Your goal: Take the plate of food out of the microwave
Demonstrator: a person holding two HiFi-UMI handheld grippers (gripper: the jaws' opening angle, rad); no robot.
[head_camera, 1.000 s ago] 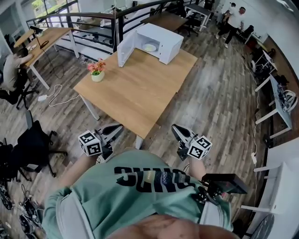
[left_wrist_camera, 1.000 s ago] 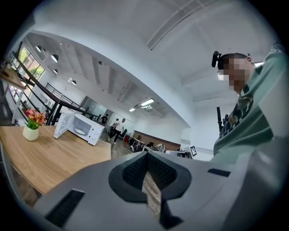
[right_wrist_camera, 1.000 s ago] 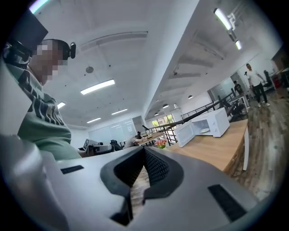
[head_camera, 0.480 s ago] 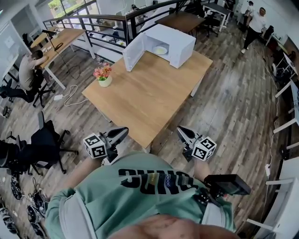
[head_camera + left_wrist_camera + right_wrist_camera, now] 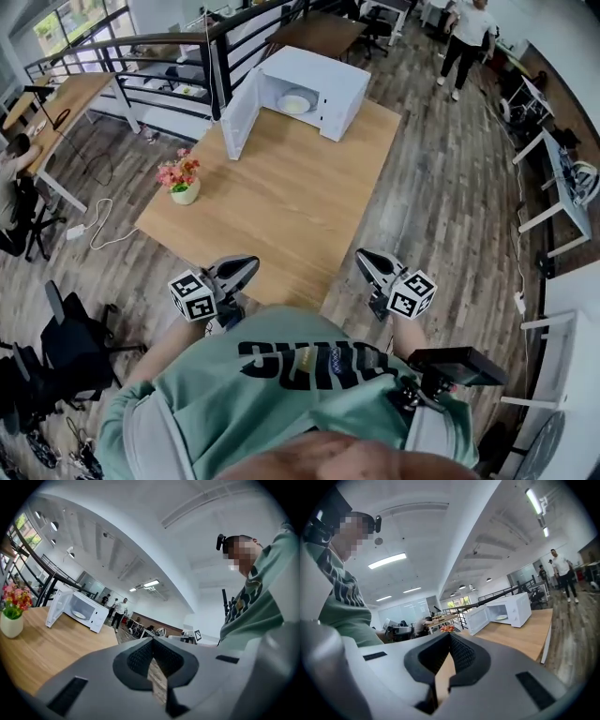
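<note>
Head view: plate (image 5: 298, 101) inside microwave (image 5: 323, 73) (door (image 5: 239, 117) open).

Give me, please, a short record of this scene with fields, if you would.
microwave: white, far end of the table, door open
plate: inside the microwave, not yet taken out
flower pot: near the table's left edge
left tool: shut, empty, at the table's near edge
right tool: shut, empty, beside the table's near corner
bystander: standing beyond the table
</note>
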